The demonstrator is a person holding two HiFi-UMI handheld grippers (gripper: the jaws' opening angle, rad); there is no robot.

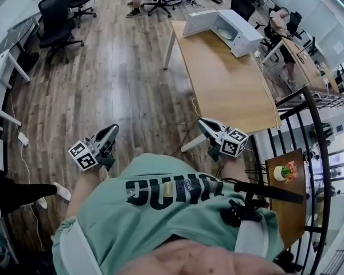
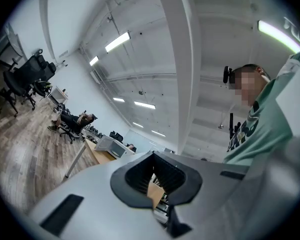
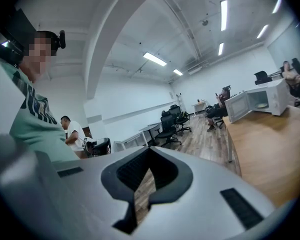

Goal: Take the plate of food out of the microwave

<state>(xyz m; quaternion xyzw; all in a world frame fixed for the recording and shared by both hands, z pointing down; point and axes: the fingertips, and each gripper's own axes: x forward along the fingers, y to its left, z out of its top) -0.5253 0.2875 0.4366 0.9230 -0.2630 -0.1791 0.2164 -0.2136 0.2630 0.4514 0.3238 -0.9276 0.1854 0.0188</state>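
A white microwave (image 1: pixel 245 36) stands at the far end of a long wooden table (image 1: pixel 229 90), its door (image 1: pixel 200 23) swung open to the left. A pale plate (image 1: pixel 225 34) shows inside; what lies on it is too small to tell. Both grippers hang at my waist, well short of the table. The left gripper (image 1: pixel 112 130) is out over the wood floor, jaws together and holding nothing. The right gripper (image 1: pixel 201 121) hovers by the table's near corner, shut and empty. In the right gripper view the microwave (image 3: pixel 262 100) sits far off to the right, beyond that gripper (image 3: pixel 142 184).
Black office chairs (image 1: pixel 57 22) stand at the far left beside white desks. A black railing (image 1: pixel 309 148) runs down the right, with a small wooden stand holding a potted plant (image 1: pixel 285 172). People sit at the back of the room. A cable (image 1: pixel 192 105) hangs at the table's near edge.
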